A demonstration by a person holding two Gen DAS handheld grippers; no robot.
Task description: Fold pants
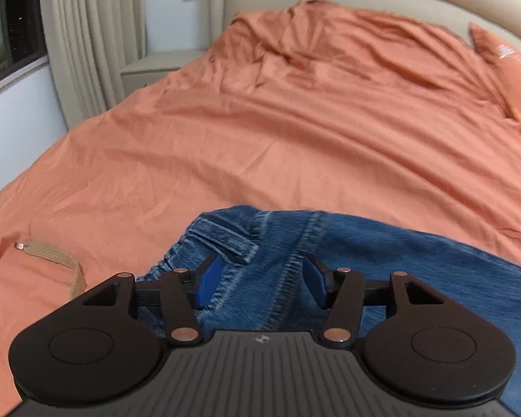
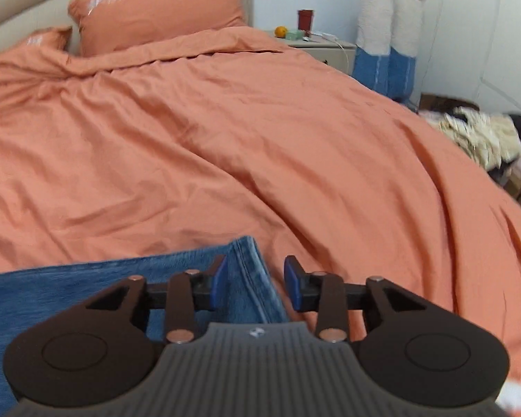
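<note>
Blue denim pants [image 1: 382, 243] lie flat on the orange duvet [image 1: 260, 132], near the bed's front edge. In the left wrist view the waist end with a belt loop [image 1: 225, 236] and a centre seam sits under my left gripper [image 1: 262, 260], whose blue pads stand wide apart and grip nothing. In the right wrist view the hem end of a pant leg [image 2: 246, 253] reaches between the pads of my right gripper [image 2: 255, 260]. Those pads have a clear gap and do not press the denim.
A tan webbing strap [image 1: 52, 253] lies on the duvet left of the pants. Curtains [image 1: 87, 34] and a nightstand [image 1: 149, 66] stand at far left. Pillows [image 2: 156, 10], a second nightstand [image 2: 316, 43], a tall plush toy [image 2: 389, 27] and a clothes pile [image 2: 476, 135] are on the right.
</note>
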